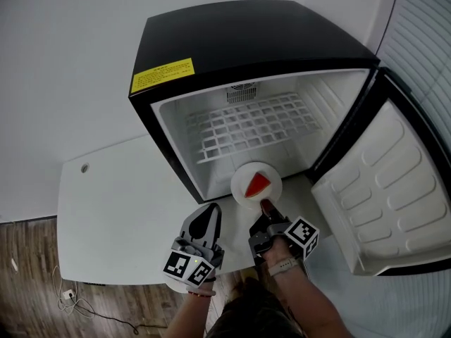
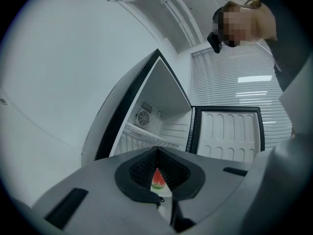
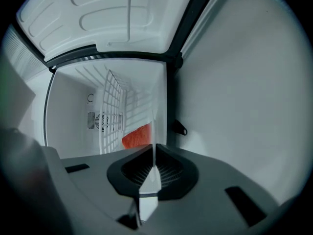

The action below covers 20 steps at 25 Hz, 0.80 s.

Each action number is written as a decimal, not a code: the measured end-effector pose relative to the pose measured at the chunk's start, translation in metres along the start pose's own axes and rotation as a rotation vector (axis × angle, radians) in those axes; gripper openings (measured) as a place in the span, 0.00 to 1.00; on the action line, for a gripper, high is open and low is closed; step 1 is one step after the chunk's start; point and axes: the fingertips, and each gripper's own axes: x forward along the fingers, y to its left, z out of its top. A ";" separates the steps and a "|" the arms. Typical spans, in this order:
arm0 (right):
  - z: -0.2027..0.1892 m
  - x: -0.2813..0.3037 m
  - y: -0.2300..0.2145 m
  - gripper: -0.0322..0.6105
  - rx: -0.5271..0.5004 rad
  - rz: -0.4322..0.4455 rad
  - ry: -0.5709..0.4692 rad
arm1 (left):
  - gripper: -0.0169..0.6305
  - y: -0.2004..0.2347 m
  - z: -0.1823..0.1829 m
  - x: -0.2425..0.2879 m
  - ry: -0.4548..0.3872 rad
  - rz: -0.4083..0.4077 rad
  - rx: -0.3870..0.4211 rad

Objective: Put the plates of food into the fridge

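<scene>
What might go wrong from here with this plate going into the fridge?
The right gripper pinches the plate only by its near rim, so the plate may sag or slip and the watermelon slice slide off. The plate hangs at the front edge of the fridge; its far rim might knock the frame.

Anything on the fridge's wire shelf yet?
No: in the head view the wire shelf carries nothing; the plate with the watermelon slice is clamped in the right gripper at the opening of the fridge.
</scene>
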 end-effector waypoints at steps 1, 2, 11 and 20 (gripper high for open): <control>0.003 0.004 0.000 0.07 0.004 -0.001 -0.012 | 0.04 0.001 -0.002 0.001 0.001 0.003 -0.002; 0.006 0.007 0.000 0.07 0.006 -0.003 -0.023 | 0.04 0.003 -0.003 0.003 0.003 0.007 -0.004; 0.025 0.031 -0.003 0.07 -0.007 -0.033 -0.071 | 0.04 0.010 -0.022 0.023 0.035 0.004 -0.011; 0.041 0.046 -0.003 0.07 -0.001 -0.045 -0.110 | 0.04 0.018 -0.027 0.049 0.038 -0.009 -0.016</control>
